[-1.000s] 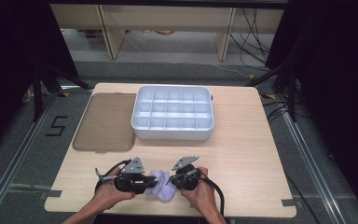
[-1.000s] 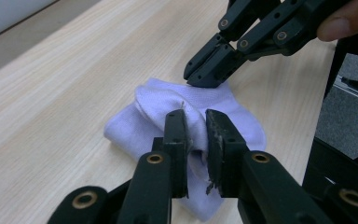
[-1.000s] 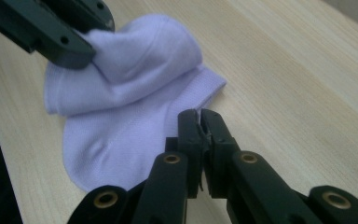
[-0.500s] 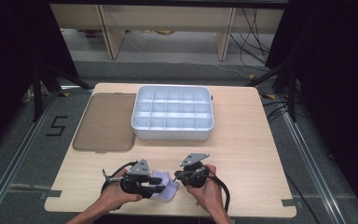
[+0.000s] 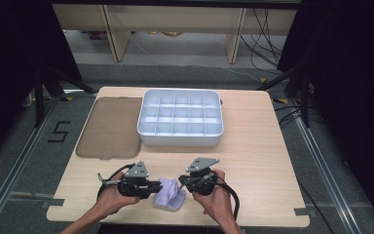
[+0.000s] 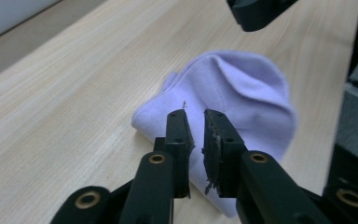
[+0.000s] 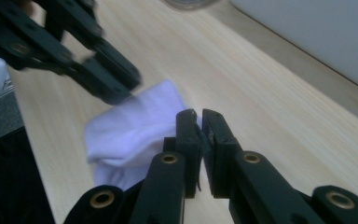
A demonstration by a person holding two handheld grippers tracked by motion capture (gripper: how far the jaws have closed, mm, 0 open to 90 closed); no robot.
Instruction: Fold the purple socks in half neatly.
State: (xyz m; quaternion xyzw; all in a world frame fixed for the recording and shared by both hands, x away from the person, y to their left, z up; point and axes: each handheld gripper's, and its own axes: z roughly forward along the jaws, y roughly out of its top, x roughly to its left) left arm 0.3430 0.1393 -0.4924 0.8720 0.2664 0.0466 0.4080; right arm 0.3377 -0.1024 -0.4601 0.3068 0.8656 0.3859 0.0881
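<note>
Two hand-held black grippers meet over a small pale lilac cloth, a soft sock-like piece lying rumpled on the light wooden table nr its front edge, between the person's hands. Left gripper: its jaws have just been closing & now stand nearly together, a thin gap left; the cloth lies under & past the tips, and whether any fabric is pinched I can't tell. Right gripper: jaws almost closed, with a white-lilac edge of the cloth caught betw. them. Further back sit a white plastic tray w/ many square compartments, empty, and a flat brown translucent lid to its left. To do the fold well, I judge: keep the right grip firm on the edge, take a clean pinch w/ the left before lifting, & move both hands together so the cloth doesn't bunch.
</note>
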